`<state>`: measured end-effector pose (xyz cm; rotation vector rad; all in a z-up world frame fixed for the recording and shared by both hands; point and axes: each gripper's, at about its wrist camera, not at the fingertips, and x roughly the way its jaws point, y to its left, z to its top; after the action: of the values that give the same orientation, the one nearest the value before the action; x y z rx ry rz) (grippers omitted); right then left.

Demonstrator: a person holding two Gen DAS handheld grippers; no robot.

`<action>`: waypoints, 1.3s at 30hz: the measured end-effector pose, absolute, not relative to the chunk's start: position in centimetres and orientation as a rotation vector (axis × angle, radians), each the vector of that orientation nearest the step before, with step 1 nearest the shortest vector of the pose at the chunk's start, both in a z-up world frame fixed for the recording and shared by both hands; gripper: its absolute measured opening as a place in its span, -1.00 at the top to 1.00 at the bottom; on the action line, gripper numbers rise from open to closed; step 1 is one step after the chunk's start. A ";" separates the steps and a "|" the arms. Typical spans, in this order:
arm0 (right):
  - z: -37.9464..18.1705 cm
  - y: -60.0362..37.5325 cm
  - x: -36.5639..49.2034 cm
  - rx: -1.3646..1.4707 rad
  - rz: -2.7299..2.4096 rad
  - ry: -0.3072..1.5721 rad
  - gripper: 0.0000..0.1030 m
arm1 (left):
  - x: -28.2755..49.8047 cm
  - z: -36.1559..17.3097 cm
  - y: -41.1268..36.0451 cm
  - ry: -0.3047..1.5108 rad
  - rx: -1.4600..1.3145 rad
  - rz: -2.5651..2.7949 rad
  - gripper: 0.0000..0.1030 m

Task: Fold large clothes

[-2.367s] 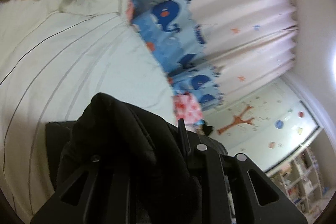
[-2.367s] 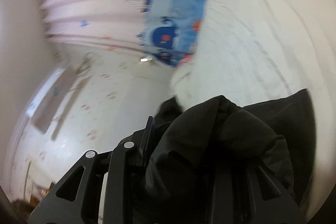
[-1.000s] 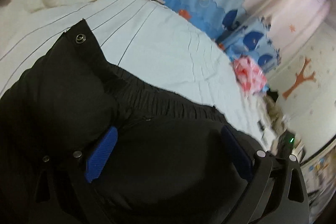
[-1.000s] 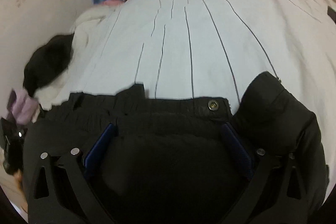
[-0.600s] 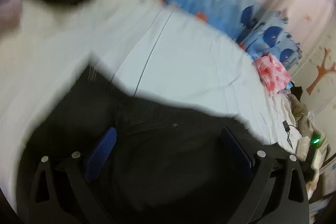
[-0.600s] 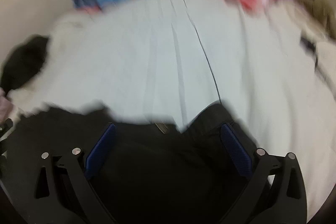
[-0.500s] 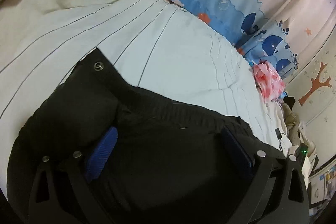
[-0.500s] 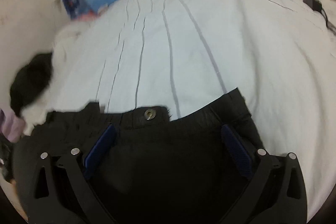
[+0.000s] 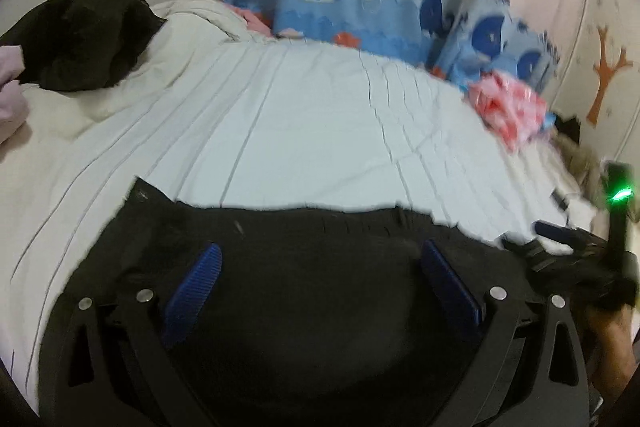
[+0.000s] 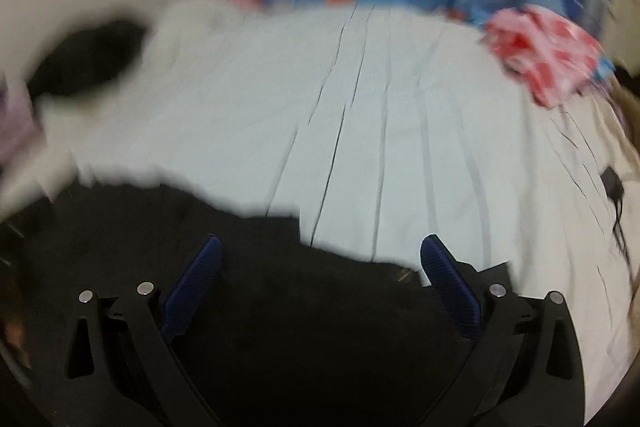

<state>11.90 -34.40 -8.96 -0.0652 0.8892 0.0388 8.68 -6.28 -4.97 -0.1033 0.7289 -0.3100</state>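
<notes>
On the striped white bed (image 9: 320,131), black padded trousers (image 9: 320,307) lie flat, unfolded; left gripper (image 9: 320,283) and right gripper (image 10: 320,279) both gape empty.

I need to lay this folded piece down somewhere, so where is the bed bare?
The widest bare patch is the middle of the white striped bedsheet, between the black garment under both open grippers and the blue whale-print pillows. It is crowded at the left by a dark bundle and at the right by pink crumpled cloth.
</notes>
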 end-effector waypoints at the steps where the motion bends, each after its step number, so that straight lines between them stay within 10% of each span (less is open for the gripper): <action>1: -11.1 -34.3 12.6 -0.017 0.074 0.952 -0.88 | 8.7 -5.4 -6.2 0.737 -0.119 -0.312 -0.86; 18: -12.4 -48.9 3.7 0.442 -0.126 0.830 -0.88 | 7.7 -6.7 -6.6 0.698 -0.070 -0.294 -0.86; 39: -9.0 -42.4 -2.5 0.292 -0.116 0.667 -0.88 | 7.7 -7.1 -6.7 0.673 -0.064 -0.303 -0.86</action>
<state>-2.47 -42.41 -9.02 0.2921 0.6667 -0.1160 7.71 -6.66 -7.09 -0.0645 0.6735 -0.3027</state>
